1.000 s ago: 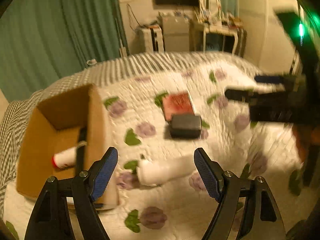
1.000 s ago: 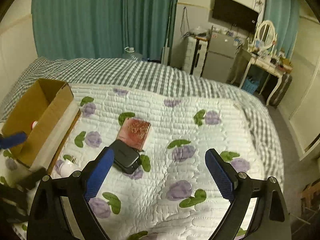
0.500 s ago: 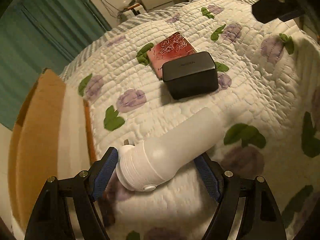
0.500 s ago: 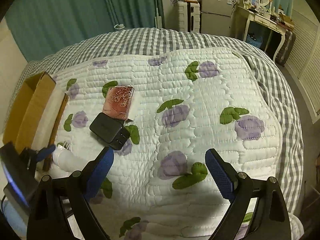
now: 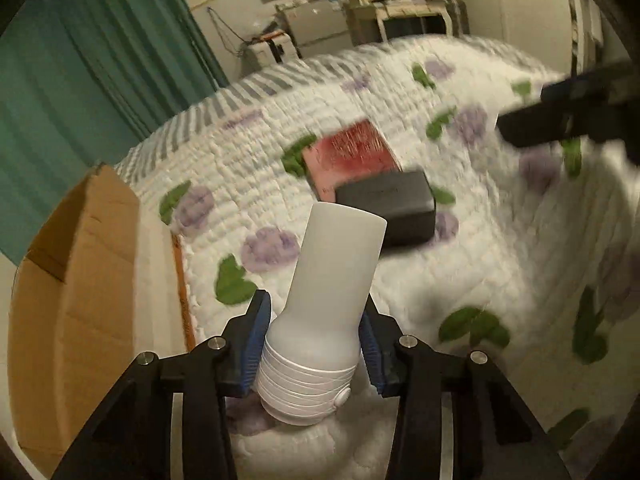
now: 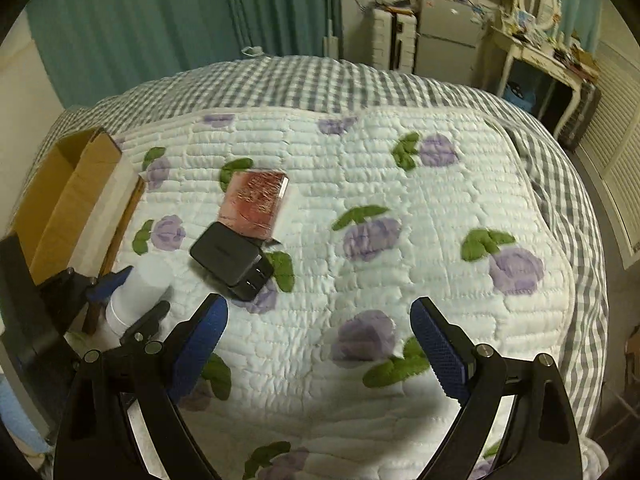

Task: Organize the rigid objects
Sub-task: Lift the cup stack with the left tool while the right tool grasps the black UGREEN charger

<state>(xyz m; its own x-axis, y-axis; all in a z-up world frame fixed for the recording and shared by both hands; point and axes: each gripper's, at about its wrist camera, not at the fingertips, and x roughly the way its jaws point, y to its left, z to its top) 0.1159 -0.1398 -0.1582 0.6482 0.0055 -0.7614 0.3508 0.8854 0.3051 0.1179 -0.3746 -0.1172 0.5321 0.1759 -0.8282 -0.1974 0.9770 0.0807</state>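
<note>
My left gripper (image 5: 314,344) is shut on a white bottle (image 5: 328,292) near its ribbed cap and holds it tilted up over the quilt; both show in the right wrist view, the gripper (image 6: 128,300) and the bottle (image 6: 136,296). A black box (image 5: 394,204) and a red patterned box (image 5: 352,160) lie beyond, touching; they also show in the right wrist view, black box (image 6: 230,258) and red box (image 6: 256,202). An open cardboard box (image 5: 72,280) stands to the left (image 6: 68,200). My right gripper (image 6: 318,348) is open and empty above the quilt.
The bed has a white floral quilt (image 6: 400,200) over a grey checked sheet (image 6: 300,80). Teal curtains (image 6: 160,20), a white cabinet (image 6: 440,36) and a dressing table (image 6: 540,52) stand behind. The bed's right edge drops to the floor (image 6: 616,280).
My left gripper has closed on the white bottle and lifted it off the quilt, swinging its body upward. The right gripper has stayed open and shifted slightly.
</note>
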